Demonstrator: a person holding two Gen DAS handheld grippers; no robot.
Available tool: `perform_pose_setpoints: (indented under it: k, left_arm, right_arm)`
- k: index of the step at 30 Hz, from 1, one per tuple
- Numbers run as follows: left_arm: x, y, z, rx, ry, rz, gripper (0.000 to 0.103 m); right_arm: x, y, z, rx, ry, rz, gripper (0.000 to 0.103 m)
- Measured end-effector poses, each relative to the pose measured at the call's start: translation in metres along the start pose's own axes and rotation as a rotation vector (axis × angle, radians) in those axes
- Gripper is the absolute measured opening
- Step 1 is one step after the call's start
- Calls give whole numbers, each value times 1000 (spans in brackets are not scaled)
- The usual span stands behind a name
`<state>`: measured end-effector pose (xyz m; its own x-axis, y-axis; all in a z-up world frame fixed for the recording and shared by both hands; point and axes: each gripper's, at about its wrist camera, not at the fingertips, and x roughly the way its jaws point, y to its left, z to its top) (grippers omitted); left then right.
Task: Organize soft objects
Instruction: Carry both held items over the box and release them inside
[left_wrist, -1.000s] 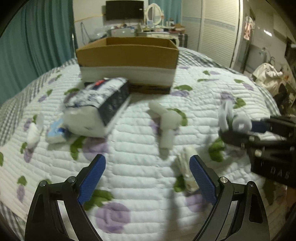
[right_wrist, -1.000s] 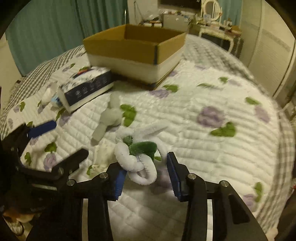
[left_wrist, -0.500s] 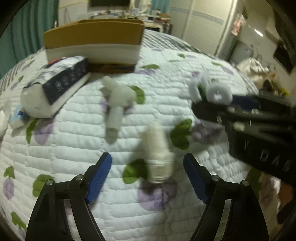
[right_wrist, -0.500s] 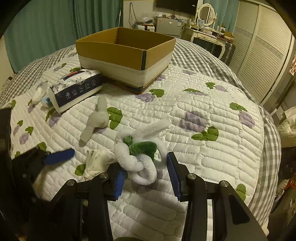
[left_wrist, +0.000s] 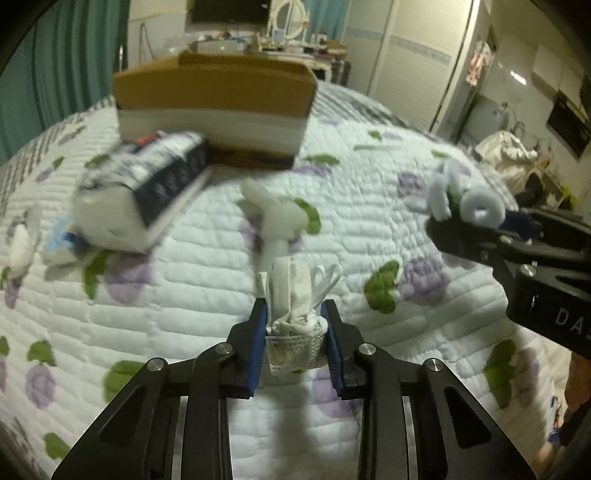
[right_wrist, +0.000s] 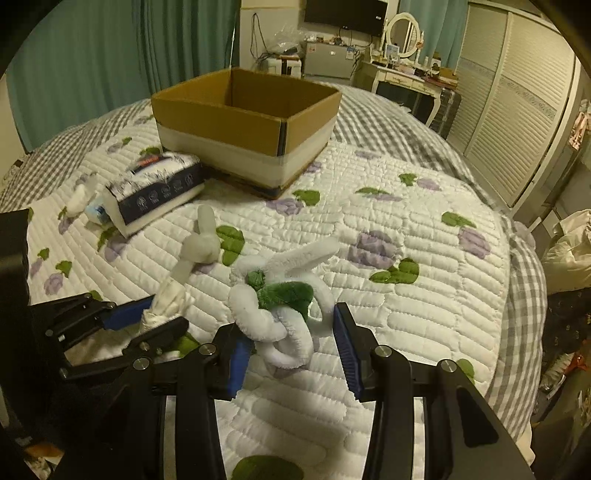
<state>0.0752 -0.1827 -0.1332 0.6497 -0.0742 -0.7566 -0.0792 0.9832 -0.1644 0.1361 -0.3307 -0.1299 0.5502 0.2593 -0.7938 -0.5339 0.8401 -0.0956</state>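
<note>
My left gripper (left_wrist: 295, 314) is shut on a folded white face mask (left_wrist: 291, 295), held just above the quilt; it also shows in the right wrist view (right_wrist: 166, 299). My right gripper (right_wrist: 291, 332) is shut on a white and green pipe-cleaner toy (right_wrist: 280, 295), which also shows in the left wrist view (left_wrist: 465, 203). An open cardboard box (right_wrist: 243, 122) stands at the far side of the bed. A white knotted soft object (right_wrist: 201, 243) lies on the quilt between the grippers and the box.
A tissue pack with a dark printed side (right_wrist: 155, 188) lies left of the box, with small white and blue items (right_wrist: 88, 203) beside it. The floral quilt (right_wrist: 406, 295) falls away at the right edge. Wardrobe doors (right_wrist: 517, 110) stand at the right.
My left gripper has closed on the face mask and lifted it slightly. My right gripper keeps its hold on the pipe-cleaner toy and has risen a little.
</note>
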Motion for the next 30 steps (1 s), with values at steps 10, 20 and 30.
perform_pose_setpoints:
  k: [10, 20, 30]
  left_arm:
    - [-72, 28, 37, 36, -155, -9, 28]
    - [-104, 70, 107, 144, -269, -12, 28]
    - [-50, 110, 191, 212, -264, 18, 28]
  right_arm:
    - [-56, 23, 20, 51, -122, -42, 42]
    - [-92, 58, 100, 22, -243, -50, 43]
    - [-44, 56, 192, 45, -295, -69, 43]
